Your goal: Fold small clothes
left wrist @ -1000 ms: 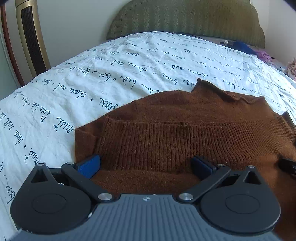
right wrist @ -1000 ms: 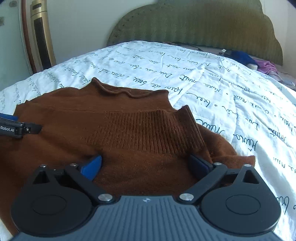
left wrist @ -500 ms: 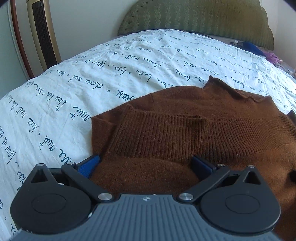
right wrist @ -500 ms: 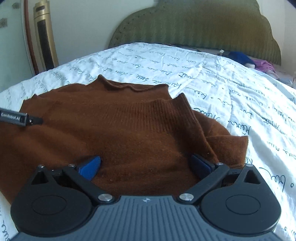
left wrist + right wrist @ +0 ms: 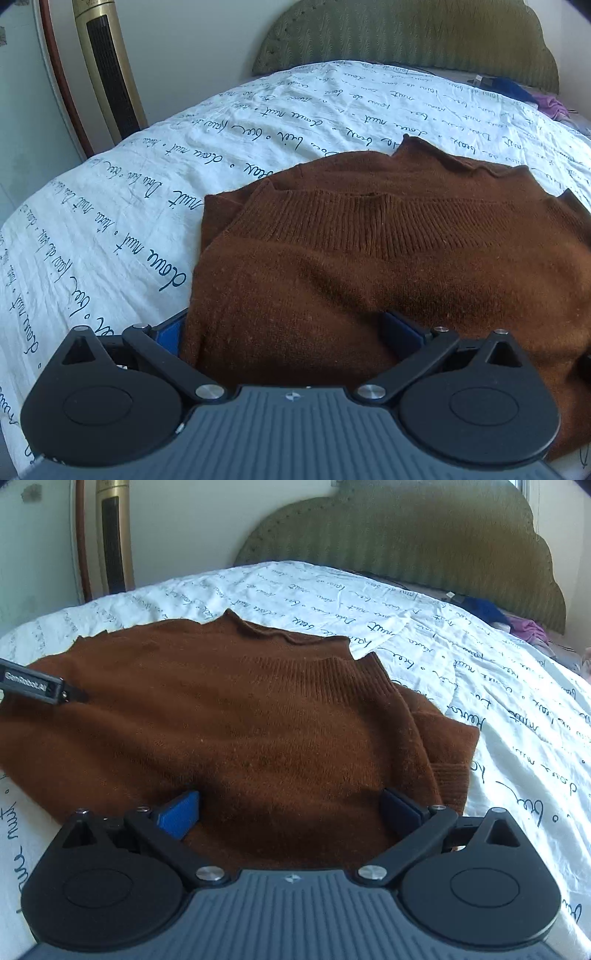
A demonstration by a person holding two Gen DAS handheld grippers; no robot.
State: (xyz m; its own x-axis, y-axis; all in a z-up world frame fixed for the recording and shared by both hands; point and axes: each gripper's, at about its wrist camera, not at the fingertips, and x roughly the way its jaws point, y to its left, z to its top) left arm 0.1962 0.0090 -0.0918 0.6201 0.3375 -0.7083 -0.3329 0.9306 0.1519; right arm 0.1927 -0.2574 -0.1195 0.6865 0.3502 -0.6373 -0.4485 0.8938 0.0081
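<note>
White bedding (image 5: pixel 110 236) printed with dark cursive writing covers the bed, with a green padded headboard (image 5: pixel 406 542) at the far end and a gold tower fan (image 5: pixel 107 74) against the wall to the left. On the bedding lies a brown knit sweater (image 5: pixel 388 258), folded so that its ribbed hem lies across the upper body just below the collar. Blue and purple clothes (image 5: pixel 517 618) sit near the headboard, well apart from the sweater.

Both grippers hang low over the near edge of the sweater. On the left gripper (image 5: pixel 291 325) the 2 blue fingers stand wide apart with brown knit spread between them, gripping nothing. On the right gripper (image 5: pixel 291 806) the fingers are just as wide, likewise over the sweater. In the right wrist view, the left gripper's tip shows at the left edge above the sweater.
</note>
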